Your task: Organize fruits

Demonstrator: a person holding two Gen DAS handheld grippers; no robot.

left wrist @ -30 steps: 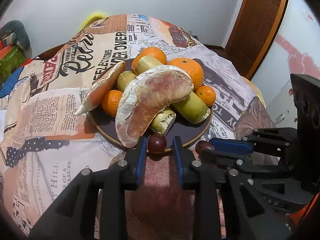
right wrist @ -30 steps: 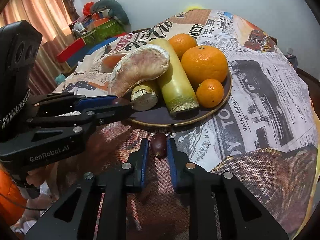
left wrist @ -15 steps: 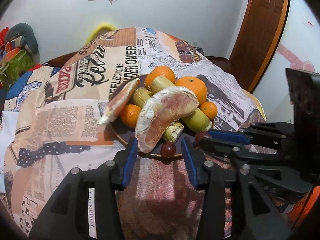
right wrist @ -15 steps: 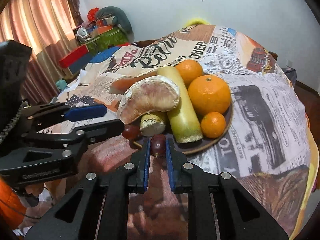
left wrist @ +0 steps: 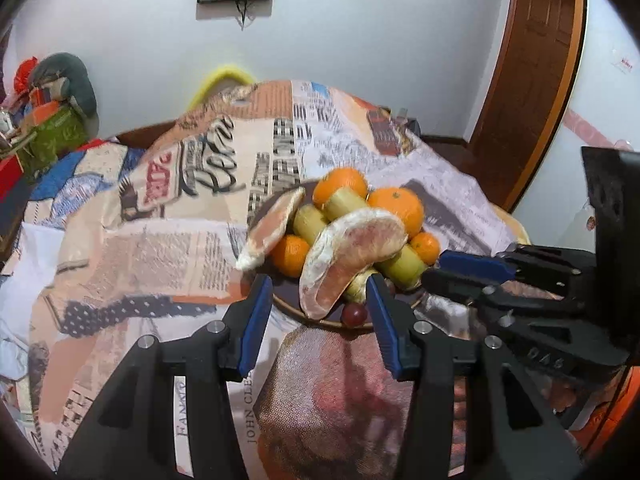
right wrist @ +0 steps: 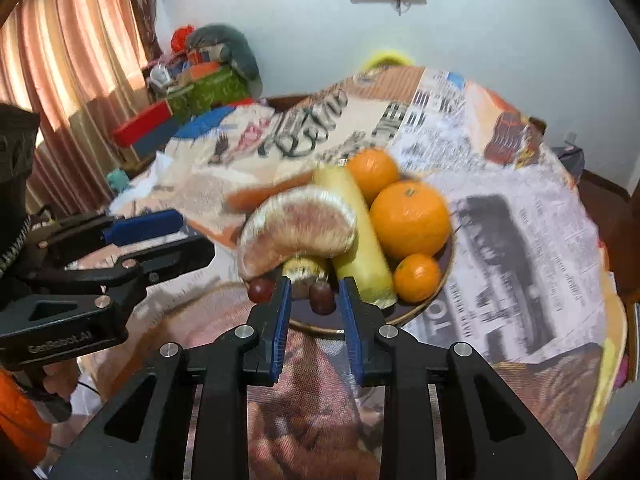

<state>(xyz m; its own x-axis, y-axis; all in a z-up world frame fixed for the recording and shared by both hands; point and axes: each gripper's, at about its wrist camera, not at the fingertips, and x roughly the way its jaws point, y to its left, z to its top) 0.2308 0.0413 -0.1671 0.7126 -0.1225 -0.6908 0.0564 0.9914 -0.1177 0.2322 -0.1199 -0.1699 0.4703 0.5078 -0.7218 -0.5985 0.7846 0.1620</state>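
Two dark grapes lay at the plate's (right wrist: 432, 300) near rim: one (left wrist: 354, 314) ahead of the left gripper's (left wrist: 318, 316) just-parted, empty jaws, the other (right wrist: 322, 298) between the right gripper's (right wrist: 314, 314) opening jaws, seemingly released.

Left gripper (left wrist: 318, 320): black skeletal frame with triangular cut-outs, silver round-head screws at the pivots, blue pads lining both fingers; white lettering "GenRobot.AI" was printed on its side housing. Right gripper (right wrist: 314, 316): same black frame, silver screws, blue pads; pale digits marked its side. Orange sleeve (right wrist: 20, 416) was worn at the left hand.
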